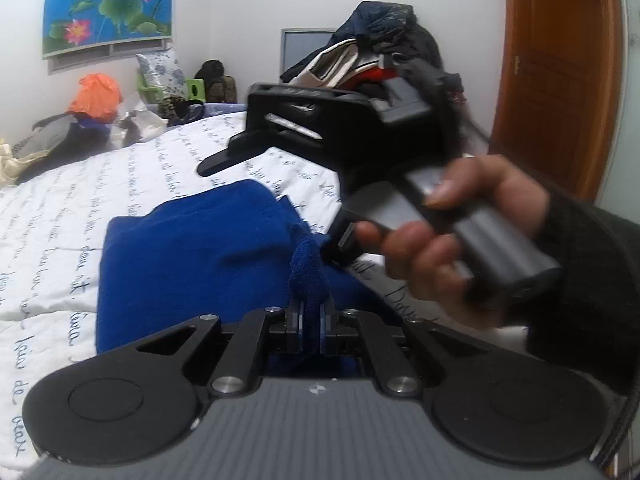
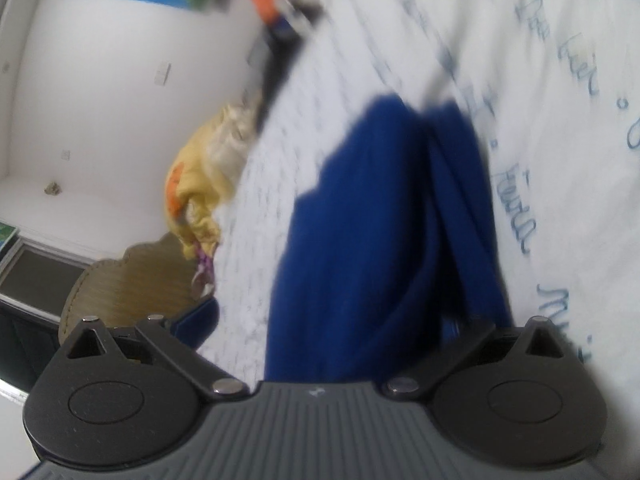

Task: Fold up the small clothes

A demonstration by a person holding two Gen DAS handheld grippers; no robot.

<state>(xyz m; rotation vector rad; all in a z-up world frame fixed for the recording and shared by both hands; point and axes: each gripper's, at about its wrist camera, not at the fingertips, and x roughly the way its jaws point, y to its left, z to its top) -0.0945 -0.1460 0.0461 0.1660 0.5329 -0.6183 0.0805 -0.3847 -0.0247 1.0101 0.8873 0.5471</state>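
Blue garment (image 1: 192,248) lies bunched on the bed's white quilt (image 1: 80,184), which is printed with lines of blue handwriting. In the left wrist view a tuft of the blue cloth stands up between the jaws of the left gripper (image 1: 313,320), and they are clamped tight on it, with the rest of the fabric spreading away to the left and ahead. The right gripper (image 1: 224,160) hangs above the far edge of the cloth, held by a hand (image 1: 460,236) in a dark sleeve; only one dark finger of it shows clearly from this side, so I cannot tell how its jaws stand. The right wrist view is blurred: the blue cloth fills the middle in long folds and runs down to the gripper's body, whose linkage arms are spread wide, yet the fingertips themselves are out of sight. Beyond the bed stand an orange bundle (image 1: 96,94), a heap of dark clothes (image 1: 384,44), a lotus poster (image 1: 108,4) and a brown door (image 1: 560,72)
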